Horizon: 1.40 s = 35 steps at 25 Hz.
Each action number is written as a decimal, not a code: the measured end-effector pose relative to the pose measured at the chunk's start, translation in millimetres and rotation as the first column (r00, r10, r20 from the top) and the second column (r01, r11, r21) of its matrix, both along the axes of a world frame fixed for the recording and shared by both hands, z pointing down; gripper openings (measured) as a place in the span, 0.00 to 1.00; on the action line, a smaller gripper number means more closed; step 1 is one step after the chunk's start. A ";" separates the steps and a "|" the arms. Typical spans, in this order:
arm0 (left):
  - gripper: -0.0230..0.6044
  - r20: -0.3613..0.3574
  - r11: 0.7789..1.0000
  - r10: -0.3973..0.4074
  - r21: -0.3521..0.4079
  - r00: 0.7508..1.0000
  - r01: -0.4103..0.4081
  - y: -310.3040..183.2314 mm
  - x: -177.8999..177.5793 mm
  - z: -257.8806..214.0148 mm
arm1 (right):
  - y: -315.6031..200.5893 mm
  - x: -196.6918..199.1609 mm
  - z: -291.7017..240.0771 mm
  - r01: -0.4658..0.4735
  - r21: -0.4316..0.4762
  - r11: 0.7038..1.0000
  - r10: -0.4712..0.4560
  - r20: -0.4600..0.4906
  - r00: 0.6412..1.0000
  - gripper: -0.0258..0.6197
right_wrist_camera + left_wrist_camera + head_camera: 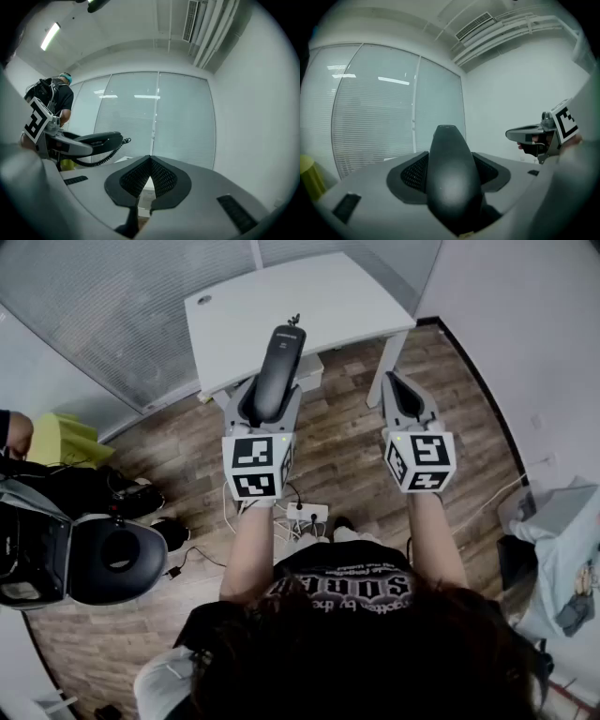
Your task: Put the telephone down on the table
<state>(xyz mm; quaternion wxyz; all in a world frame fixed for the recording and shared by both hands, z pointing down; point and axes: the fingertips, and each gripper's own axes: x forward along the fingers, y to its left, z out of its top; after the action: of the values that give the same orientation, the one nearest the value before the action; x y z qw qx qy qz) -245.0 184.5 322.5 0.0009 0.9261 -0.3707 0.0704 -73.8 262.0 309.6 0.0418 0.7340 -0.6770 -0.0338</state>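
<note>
A black telephone handset is held level in the air in front of the white table. My left gripper is shut on it, with a jaw on each side of its body. In the left gripper view the handset fills the gap between the jaws. The right gripper view shows the handset from the side, with its coiled cord hanging below. My right gripper is shut with nothing in it, beside the left one, and its tips meet.
A black office chair stands at the left. A power strip with cables lies on the wooden floor under my arms. Another person stands at the far left by a yellow object. Cloth is piled at the right.
</note>
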 end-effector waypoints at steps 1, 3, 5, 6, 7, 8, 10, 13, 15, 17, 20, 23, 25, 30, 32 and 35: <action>0.48 0.000 1.000 0.000 0.002 1.000 0.000 4.4 1.3 0.7 | 4.2 0.8 0.8 0.001 0.002 1.000 -0.001 -0.002 1.000 0.08; 0.48 0.001 1.000 0.001 0.005 1.000 -0.001 10.9 4.0 1.4 | 10.1 2.4 1.7 0.004 0.004 1.000 -0.004 -0.004 1.000 0.08; 0.48 0.001 1.000 0.002 0.006 1.000 -0.002 11.2 6.8 0.1 | 9.6 3.8 0.9 0.011 0.007 1.000 -0.011 0.003 1.000 0.08; 0.48 0.001 1.000 0.003 0.006 1.000 -0.003 9.4 8.5 -1.0 | 7.4 4.5 -0.3 0.015 0.011 1.000 -0.016 0.010 1.000 0.09; 0.48 0.001 1.000 0.005 0.006 1.000 -0.005 7.4 10.4 -1.8 | 5.0 5.6 -1.6 0.019 0.016 1.000 -0.019 0.018 1.000 0.09; 0.48 0.001 1.000 0.007 0.006 1.000 -0.007 5.9 12.6 -2.3 | 2.9 7.2 -2.7 0.020 0.020 1.000 -0.021 0.024 0.999 0.09; 0.48 0.005 1.000 0.009 0.008 1.000 -0.009 4.9 17.7 -2.2 | 0.6 12.0 -3.1 0.019 0.026 0.999 -0.020 0.032 0.999 0.09; 0.48 0.005 1.000 0.009 0.010 1.000 -0.009 4.5 26.7 -1.7 | -0.8 21.1 -0.1 0.020 0.024 1.000 -0.021 0.040 0.999 0.09; 0.48 0.001 1.000 0.008 0.008 1.000 -0.008 2.3 34.0 -1.7 | -3.1 28.1 2.4 0.022 0.020 1.000 -0.023 0.044 0.999 0.09; 0.48 -0.002 1.000 0.004 0.009 1.000 -0.004 -2.5 41.2 -1.3 | -7.1 35.8 4.5 0.026 0.016 1.000 -0.027 0.045 0.999 0.09; 0.48 0.002 1.000 -0.004 0.002 1.000 0.004 -9.0 53.5 -1.1 | -14.1 49.1 6.9 0.032 0.008 0.999 -0.033 0.044 0.998 0.09; 0.48 -0.004 1.000 -0.008 0.006 1.000 0.008 -15.4 69.9 0.1 | -20.4 65.7 8.2 0.037 0.004 0.999 -0.037 0.041 0.998 0.09; 0.48 0.004 1.000 -0.015 0.009 1.000 0.015 -19.6 80.4 1.9 | -24.4 77.5 8.6 0.040 0.004 0.999 -0.040 0.041 0.998 0.09; 0.48 0.001 1.000 -0.012 0.023 1.000 0.012 -26.4 107.9 -2.0 | -33.2 104.1 6.8 0.044 0.009 0.999 -0.045 0.037 0.998 0.09; 0.48 0.003 1.000 -0.011 0.024 1.000 0.011 -28.3 117.0 -2.4 | -35.1 112.4 6.2 0.046 0.010 0.999 -0.047 0.034 0.998 0.09; 0.48 0.004 1.000 -0.009 0.026 1.000 0.009 -32.6 129.1 -3.7 | -38.8 123.8 5.9 0.047 0.011 0.999 -0.048 0.031 0.998 0.09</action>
<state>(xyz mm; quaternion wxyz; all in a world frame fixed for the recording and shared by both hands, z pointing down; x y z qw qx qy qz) -115.9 152.0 318.9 -0.0115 0.9241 -0.3759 0.0677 50.0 223.2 315.6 0.0268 0.7183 -0.6947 -0.0267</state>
